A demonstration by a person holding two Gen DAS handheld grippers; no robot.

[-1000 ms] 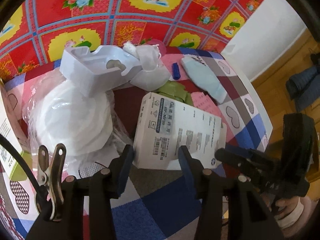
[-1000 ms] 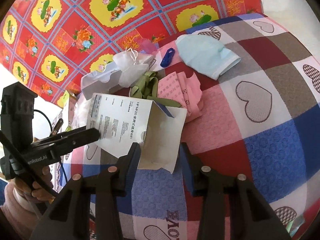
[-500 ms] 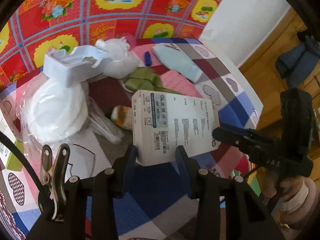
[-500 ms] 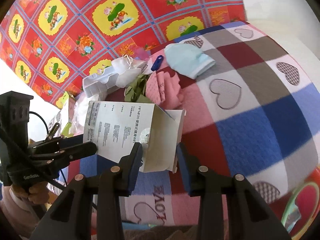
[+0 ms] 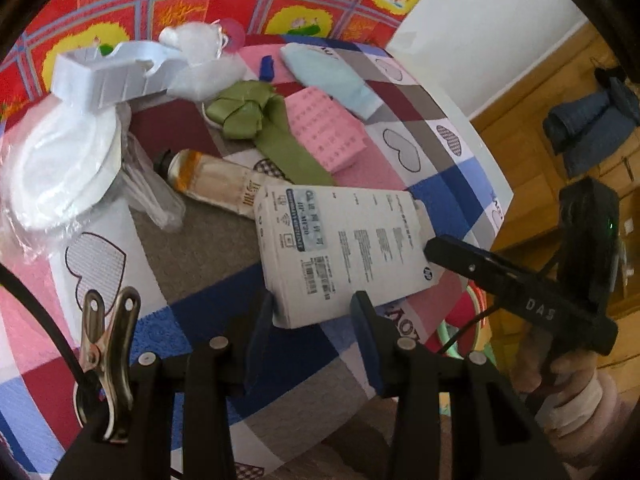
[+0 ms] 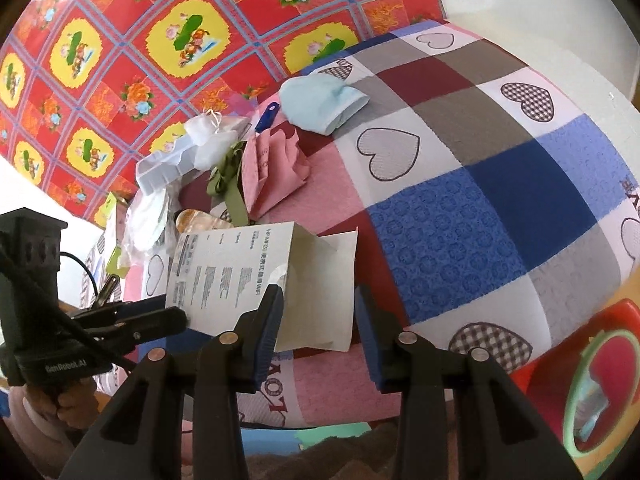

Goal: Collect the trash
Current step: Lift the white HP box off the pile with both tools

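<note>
Left gripper: grasping near end of white printed carton, jaws just closing
Right gripper: clenched on carton's open flap end
Carton: lifted over checked heart cloth, near table edge

Clamps the white box between the pads of the left gripper, jaws just closed in further; pinches its open end in the right gripper; points both steeply downward.
</note>
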